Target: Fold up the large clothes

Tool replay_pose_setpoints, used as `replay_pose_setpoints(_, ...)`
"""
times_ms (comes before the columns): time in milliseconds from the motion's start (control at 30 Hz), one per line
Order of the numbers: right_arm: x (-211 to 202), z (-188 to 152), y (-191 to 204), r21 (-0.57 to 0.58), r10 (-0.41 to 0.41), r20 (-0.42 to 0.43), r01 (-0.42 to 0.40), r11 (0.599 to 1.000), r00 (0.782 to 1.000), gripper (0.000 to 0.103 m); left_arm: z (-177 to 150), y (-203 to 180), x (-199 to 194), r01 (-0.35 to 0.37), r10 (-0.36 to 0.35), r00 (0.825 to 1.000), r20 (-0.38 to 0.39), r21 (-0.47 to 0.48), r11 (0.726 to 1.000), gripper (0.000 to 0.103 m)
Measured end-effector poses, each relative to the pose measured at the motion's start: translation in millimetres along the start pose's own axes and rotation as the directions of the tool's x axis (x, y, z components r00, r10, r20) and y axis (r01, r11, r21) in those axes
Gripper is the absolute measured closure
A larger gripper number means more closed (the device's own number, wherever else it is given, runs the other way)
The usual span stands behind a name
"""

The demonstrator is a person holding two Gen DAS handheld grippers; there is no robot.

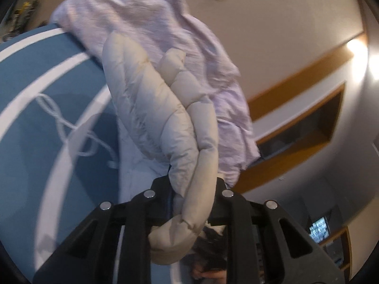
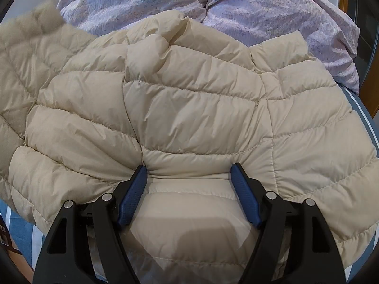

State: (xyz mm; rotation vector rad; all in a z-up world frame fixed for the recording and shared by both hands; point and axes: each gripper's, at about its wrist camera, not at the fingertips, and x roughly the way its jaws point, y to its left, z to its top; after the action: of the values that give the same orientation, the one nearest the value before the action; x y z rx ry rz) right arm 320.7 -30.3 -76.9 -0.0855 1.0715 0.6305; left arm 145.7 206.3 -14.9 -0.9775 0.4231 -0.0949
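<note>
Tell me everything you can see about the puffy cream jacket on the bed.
The jacket is cream, quilted in stitched, padded rows, with a thin, slightly shiny shell. Most of it lies spread and wrinkled on the blue bedcover, its far edge against a rumpled lilac quilt. The right gripper presses down into it with jaws wide apart, denting the padding. The left gripper is shut on a rolled padded part, held up off the bed.

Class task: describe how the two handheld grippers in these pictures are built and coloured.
Both are matte black plastic frames with triangular cut-outs and round silver bolt heads. The right gripper carries textured blue pads on its jaws; the left gripper's pads are hidden. No cables or markings show.
</note>
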Motion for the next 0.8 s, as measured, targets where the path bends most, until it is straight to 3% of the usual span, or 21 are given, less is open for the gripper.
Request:
replay_pose_setpoints(467, -4, -4, -1, 0.025, 0.025, 0.004, -0.025, 0.999, 1.000, 0.028, -39, -71, 83, 0.165, -0.157, 0.974, -0.164, 0.037, 0.986, 0.083)
replay_pose_setpoints(800, -13, -9, -11, 0.081, 0.119, 0.034, -0.121, 0.989, 0.992, 0.028, -77, -69, 150, 0.178, -0.178, 0.939, -0.294, -0.028, 0.984, 0.083)
